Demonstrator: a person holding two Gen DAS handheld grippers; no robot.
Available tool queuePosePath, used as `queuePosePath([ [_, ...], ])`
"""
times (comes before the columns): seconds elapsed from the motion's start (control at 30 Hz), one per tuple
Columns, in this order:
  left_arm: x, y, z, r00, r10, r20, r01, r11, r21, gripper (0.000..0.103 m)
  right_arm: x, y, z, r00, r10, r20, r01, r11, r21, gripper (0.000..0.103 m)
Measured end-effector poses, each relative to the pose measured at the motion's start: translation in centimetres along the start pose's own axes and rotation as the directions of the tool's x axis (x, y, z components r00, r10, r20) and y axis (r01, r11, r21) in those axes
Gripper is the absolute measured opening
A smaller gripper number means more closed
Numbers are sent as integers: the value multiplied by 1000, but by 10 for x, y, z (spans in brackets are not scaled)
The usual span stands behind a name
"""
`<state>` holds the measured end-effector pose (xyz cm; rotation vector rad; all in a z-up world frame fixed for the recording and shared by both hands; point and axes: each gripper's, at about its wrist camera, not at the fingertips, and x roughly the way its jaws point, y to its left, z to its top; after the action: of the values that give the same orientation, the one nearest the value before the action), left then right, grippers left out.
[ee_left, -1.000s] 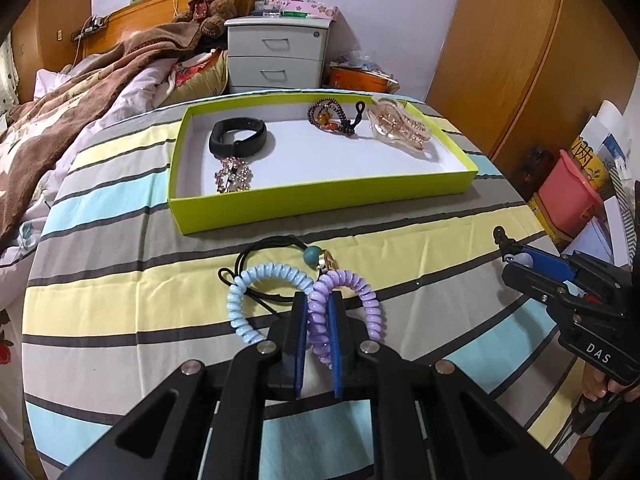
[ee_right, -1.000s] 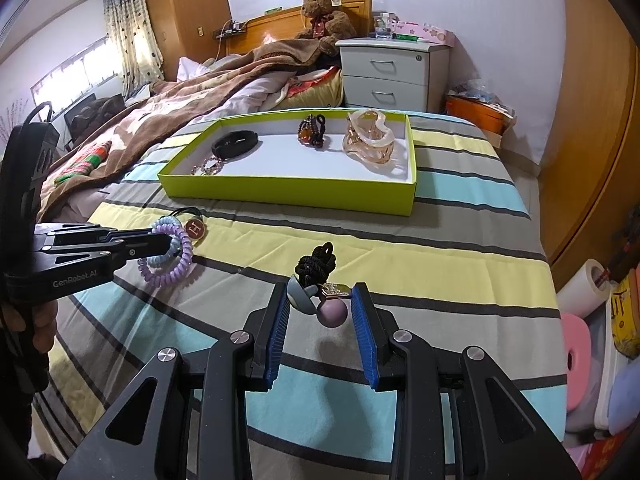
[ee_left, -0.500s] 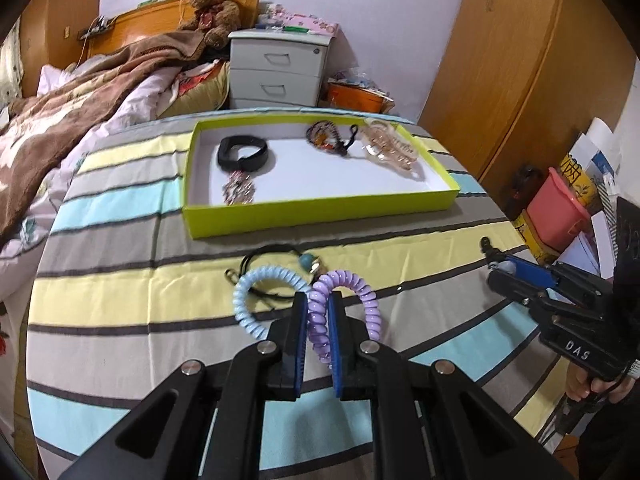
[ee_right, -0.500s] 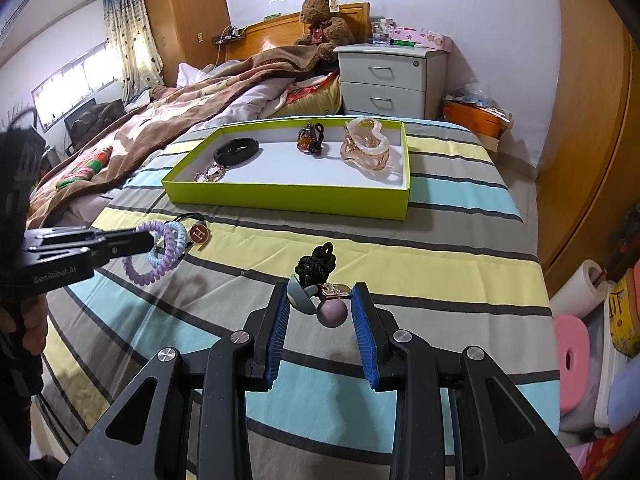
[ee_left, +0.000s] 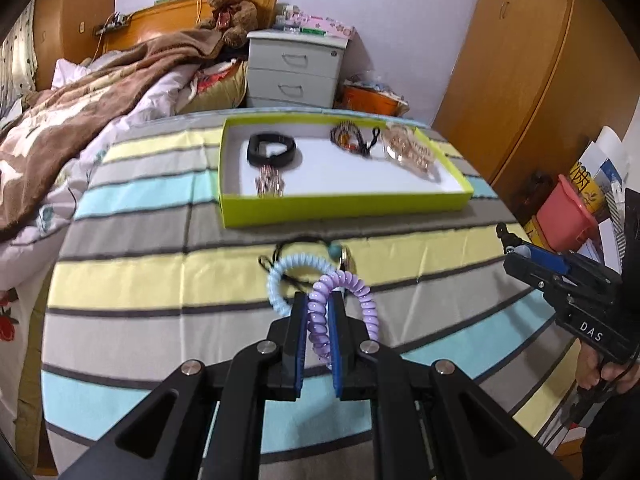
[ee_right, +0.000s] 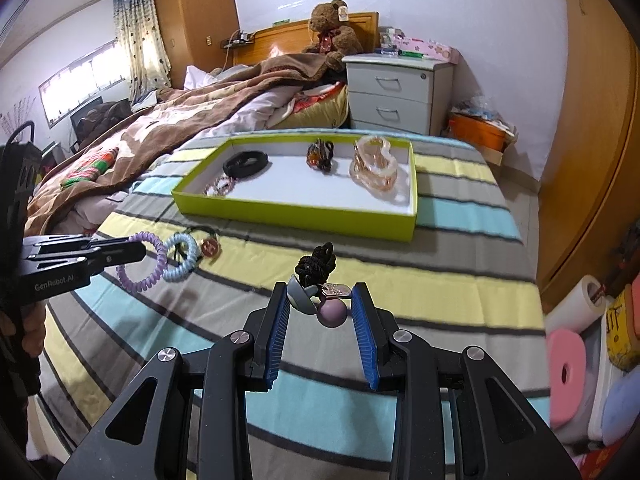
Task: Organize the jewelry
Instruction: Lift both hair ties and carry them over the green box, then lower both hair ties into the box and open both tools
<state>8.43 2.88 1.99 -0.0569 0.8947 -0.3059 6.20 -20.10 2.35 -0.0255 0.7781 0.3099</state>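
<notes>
On the striped table in a bedroom, the left gripper (ee_left: pixel 318 320) pinches a purple coil hair tie (ee_left: pixel 340 300), light and springy, best held across its coil. The right gripper (ee_right: pixel 322 312), half-open, straddles a beaded charm (ee_right: pixel 320 296). Beyond lies the green tray (ee_left: pixel 344 208).

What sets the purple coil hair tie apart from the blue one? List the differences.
1. Colour: the purple coil hair tie is lilac; the blue coil hair tie is pale blue.
2. State: the left gripper is shut on the purple one; nothing grips the blue one.
3. Pose: the purple one stands on edge between the fingers; the blue one looks flatter, next to the striped cloth.

Both are spiral rings outside the green tray.
</notes>
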Motion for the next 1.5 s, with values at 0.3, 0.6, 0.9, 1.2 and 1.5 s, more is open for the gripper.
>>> queuePosePath([
  [0.3,-5,11,42,999,2,45,-2,1000,-10,11,-1,9,51,998,10,55,-7,998,-56,33],
  [0.6,3,23,90,997,5,78,-4,1000,-6,11,25,19,89,999,16,46,-11,995,-101,33],
  [0.9,42,15,118,999,-34,40,34,999,16,11,68,5,95,999,7,-31,-9,998,-69,33],
  [1.2,95,5,127,996,-73,-46,74,997,15,11,99,-13,86,993,-36,-111,29,998,-61,33],
  [1.5,124,3,131,994,-68,-89,69,998,1,11,113,-19,85,989,-41,-145,31,997,-70,33],
])
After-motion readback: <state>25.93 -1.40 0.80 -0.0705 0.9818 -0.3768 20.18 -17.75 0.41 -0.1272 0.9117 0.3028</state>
